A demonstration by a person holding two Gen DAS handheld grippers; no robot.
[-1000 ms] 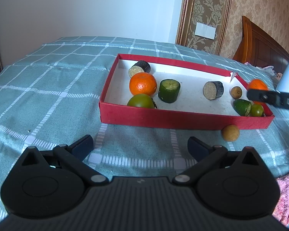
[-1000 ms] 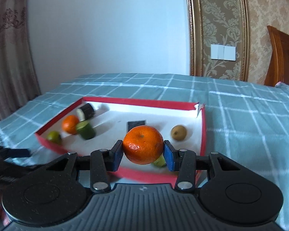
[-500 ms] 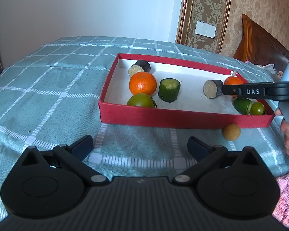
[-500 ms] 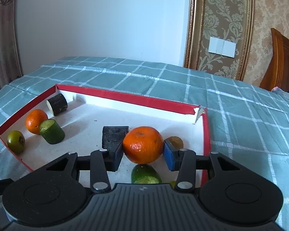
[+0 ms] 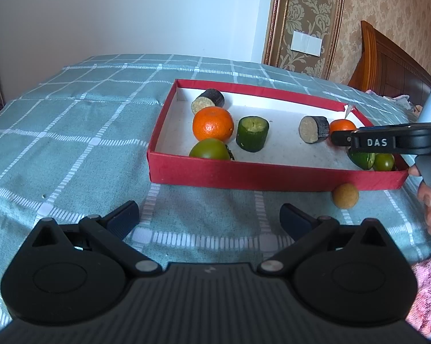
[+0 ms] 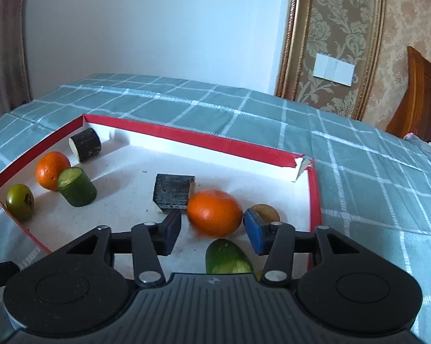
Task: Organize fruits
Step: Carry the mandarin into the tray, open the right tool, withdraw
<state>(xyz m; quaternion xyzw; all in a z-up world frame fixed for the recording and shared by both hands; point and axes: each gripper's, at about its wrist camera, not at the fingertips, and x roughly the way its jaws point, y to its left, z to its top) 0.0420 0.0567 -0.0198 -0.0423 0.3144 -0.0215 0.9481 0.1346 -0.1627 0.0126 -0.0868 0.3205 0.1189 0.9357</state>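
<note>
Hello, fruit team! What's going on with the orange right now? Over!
Right tool open, orange between its fingers, sitting in red box. Left tool open, empty. Dark chunk close beside.

The right gripper [image 6: 212, 230] stood parted around a mandarin [image 6: 214, 213] resting in the red tray [image 6: 215, 142], pads clear.

place: home bedroom | bed: wide surface under a teal checked bedspread [image 5: 72, 132] | headboard: carved dark wood [image 5: 387, 60] at the far end | walls: patterned damask wallpaper [image 6: 344, 23] with gilt moulding [image 5: 272, 17], plain white beside it | fittings: white wall switch [image 6: 334, 69], curtain [image 6: 3, 43] at the left edge
</note>
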